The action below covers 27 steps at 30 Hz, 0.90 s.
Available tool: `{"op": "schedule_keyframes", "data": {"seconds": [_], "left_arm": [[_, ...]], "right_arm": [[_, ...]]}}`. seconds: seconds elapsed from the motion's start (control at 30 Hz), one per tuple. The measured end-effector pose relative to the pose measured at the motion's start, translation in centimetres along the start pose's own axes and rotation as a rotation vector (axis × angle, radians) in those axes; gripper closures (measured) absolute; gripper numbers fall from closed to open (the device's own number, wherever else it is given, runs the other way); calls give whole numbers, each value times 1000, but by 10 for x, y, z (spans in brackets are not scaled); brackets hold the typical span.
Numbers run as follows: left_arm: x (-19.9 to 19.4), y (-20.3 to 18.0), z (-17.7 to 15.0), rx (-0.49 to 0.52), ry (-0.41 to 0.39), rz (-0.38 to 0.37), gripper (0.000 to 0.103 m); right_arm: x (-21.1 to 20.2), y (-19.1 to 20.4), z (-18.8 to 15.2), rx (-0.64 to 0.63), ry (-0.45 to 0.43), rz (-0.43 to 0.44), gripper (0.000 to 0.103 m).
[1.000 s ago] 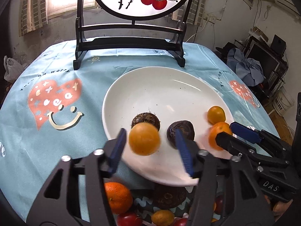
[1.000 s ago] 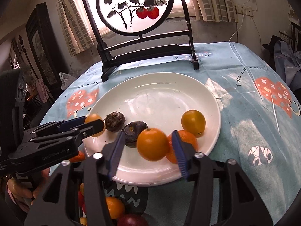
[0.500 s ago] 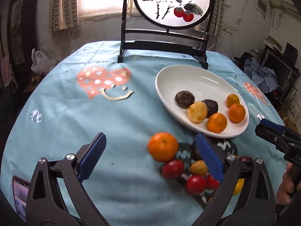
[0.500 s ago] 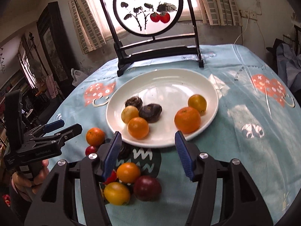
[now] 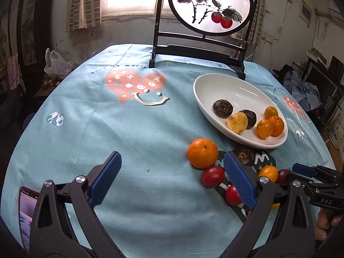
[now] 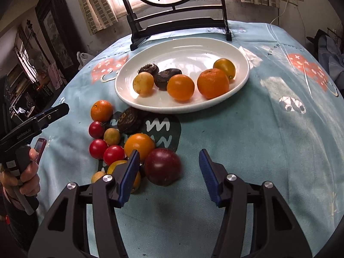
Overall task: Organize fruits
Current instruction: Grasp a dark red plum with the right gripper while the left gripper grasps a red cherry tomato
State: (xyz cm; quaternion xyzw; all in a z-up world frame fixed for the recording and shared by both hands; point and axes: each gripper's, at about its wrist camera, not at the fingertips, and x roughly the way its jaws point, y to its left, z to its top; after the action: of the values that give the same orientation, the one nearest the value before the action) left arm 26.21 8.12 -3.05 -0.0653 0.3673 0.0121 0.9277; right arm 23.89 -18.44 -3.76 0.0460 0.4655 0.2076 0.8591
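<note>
Fruits (image 6: 180, 87) beside "GenRoboAI" left tool (image 6: 56, 111)

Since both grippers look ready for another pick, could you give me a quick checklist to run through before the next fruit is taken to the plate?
1. Right gripper open and empty: ok.
2. Left gripper open and empty: ok.
3. Dark red fruit inside the right gripper's gap: not ok, it sits toward the left finger.
4. Free space on the white plate: ok, the far half is bare.
5. Neighbours clear of the dark red fruit: not ok, an orange fruit touches it.
6. Grippers apart from each other: ok.
</note>
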Motion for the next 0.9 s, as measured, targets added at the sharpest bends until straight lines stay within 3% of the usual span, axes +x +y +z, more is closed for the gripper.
{"op": "schedule_keyframes", "data": {"seconds": [0.2,0.43,0.67,0.9], "left_arm": [[0,0,0,-6,7,-10,6],[12,-9,-5,32,72,-51,6],[31,-27,-17,80,163,-136,38],[46,-34,-21,64,205,-176,53]], "right_arm": [[17,-5,-5,53,94,92,63],[4,-14,-2,103,41,94,64],[3,-15,-1,113,41,64,64],[-1,-12,0,91,26,55,64]]}}
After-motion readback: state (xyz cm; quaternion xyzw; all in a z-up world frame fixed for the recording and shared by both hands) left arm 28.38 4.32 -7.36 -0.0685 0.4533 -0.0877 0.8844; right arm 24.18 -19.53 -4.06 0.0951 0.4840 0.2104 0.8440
